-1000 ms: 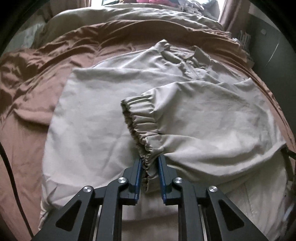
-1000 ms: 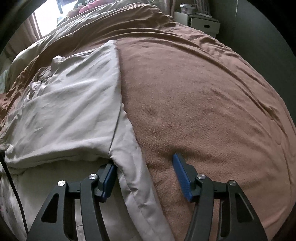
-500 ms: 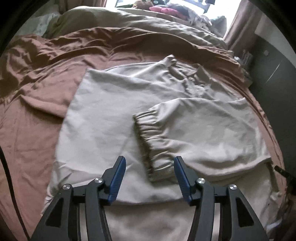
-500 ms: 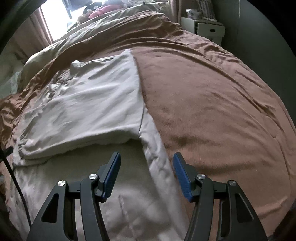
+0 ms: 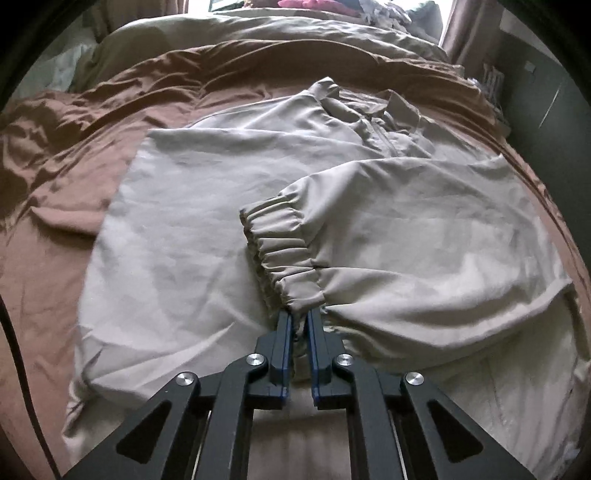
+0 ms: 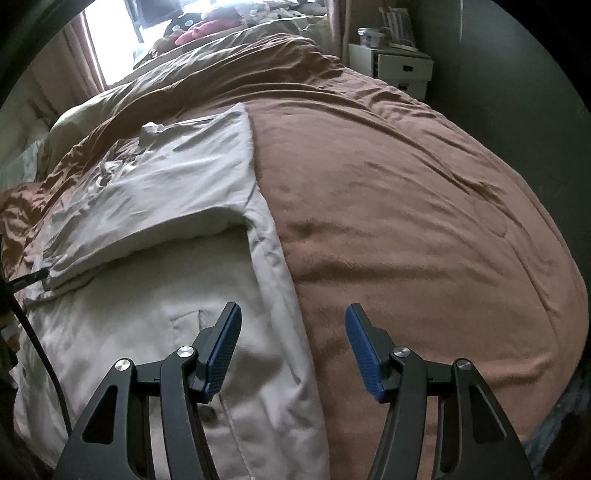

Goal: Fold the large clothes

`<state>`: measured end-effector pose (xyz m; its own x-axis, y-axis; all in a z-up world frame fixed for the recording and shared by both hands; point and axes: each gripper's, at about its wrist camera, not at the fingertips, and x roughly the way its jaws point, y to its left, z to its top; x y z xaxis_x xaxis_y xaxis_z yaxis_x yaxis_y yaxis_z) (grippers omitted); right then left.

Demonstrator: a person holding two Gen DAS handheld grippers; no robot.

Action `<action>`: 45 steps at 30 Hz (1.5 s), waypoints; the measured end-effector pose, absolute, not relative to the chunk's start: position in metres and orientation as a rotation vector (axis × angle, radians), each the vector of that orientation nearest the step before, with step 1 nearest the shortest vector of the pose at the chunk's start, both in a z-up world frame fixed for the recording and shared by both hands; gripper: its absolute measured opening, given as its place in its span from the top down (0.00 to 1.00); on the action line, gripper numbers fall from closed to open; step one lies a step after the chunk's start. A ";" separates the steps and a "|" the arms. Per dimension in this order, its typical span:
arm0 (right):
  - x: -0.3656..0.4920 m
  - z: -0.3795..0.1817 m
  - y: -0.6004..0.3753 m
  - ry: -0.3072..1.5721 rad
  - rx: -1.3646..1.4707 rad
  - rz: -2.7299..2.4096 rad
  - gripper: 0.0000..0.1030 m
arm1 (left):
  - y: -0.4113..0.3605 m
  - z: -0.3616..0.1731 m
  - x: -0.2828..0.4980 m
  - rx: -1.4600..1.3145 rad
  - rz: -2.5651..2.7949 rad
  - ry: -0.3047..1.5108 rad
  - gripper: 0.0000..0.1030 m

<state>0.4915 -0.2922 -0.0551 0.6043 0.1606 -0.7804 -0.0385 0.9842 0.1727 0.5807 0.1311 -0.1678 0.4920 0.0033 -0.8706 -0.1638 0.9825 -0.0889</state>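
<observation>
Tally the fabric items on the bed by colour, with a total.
Beige: 2, the large beige jacket and the rumpled beige duvet at the far end.
Brown: 1, the brown fleece blanket.
Pink: 1, a pink cloth item by the window.
Total: 4

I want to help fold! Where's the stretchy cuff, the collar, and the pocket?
cuff [image 5: 282, 254], left wrist view, on its gathered elastic.
collar [image 5: 400, 107], left wrist view, on the flap.
pocket [image 6: 186, 319], right wrist view, on its stitched opening.

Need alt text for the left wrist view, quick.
The left gripper is shut on the elastic cuff of a beige jacket, whose sleeve is folded across its body. The jacket lies flat on a rumpled brown bedspread.
</observation>
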 end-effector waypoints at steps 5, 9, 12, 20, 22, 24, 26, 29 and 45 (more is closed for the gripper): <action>0.477 -0.050 -0.296 0.904 0.187 0.119 0.45 | 0.136 -0.159 0.576 -0.168 0.116 1.051 0.91; 0.466 -0.039 -0.307 0.888 0.216 0.133 0.45 | 0.134 -0.134 0.561 -0.199 0.057 1.006 0.78; 0.452 -0.031 -0.308 0.850 0.198 0.144 0.23 | 0.135 -0.112 0.535 -0.200 0.045 0.935 0.30; 0.405 -0.022 -0.310 0.773 0.199 0.188 0.00 | 0.142 -0.070 0.453 -0.188 0.052 0.803 0.19; 0.390 -0.019 -0.315 0.736 0.204 0.193 0.00 | 0.144 -0.059 0.432 -0.196 0.056 0.779 0.19; 0.377 -0.017 -0.318 0.694 0.198 0.199 0.00 | 0.147 -0.049 0.408 -0.194 0.062 0.747 0.19; 0.365 -0.016 -0.319 0.674 0.185 0.202 0.00 | 0.148 -0.041 0.388 -0.178 0.078 0.713 0.19; 0.351 -0.018 -0.321 0.678 0.168 0.209 0.00 | 0.152 -0.033 0.360 -0.165 0.093 0.690 0.19; 0.280 -0.024 -0.327 0.649 0.146 0.233 0.00 | 0.160 -0.035 0.234 -0.216 0.133 0.660 0.00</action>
